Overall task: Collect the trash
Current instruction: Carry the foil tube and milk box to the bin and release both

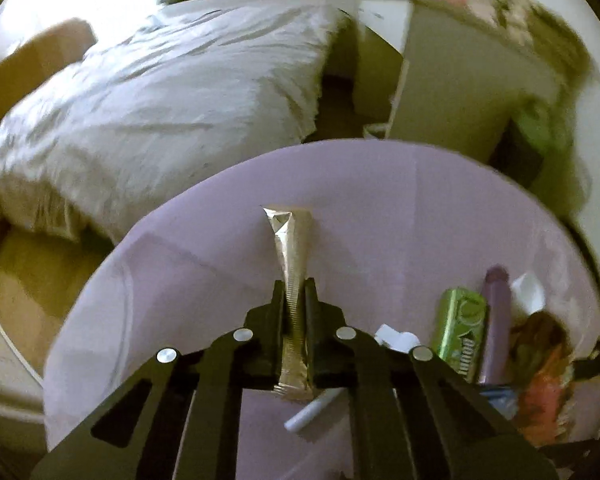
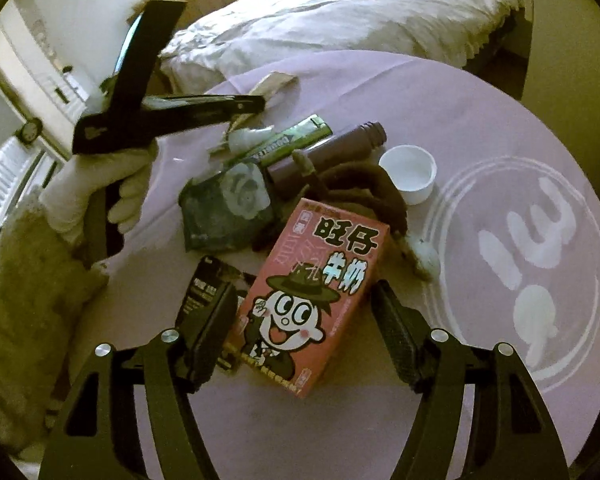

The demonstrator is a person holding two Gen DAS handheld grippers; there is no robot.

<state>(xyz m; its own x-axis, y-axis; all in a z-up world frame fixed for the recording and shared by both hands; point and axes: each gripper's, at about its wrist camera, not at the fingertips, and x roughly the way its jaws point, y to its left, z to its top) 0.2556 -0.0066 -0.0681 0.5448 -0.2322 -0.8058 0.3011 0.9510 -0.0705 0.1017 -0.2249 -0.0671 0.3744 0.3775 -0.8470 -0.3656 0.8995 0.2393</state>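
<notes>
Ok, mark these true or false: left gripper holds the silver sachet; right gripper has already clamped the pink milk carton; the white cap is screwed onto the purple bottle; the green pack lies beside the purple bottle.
1. The left gripper holds the silver sachet. True.
2. The right gripper has clamped the pink milk carton. False: its jaws stand open on either side of the carton.
3. The white cap is screwed onto the purple bottle. False: it sits apart on the table.
4. The green pack lies beside the purple bottle. True.
</notes>
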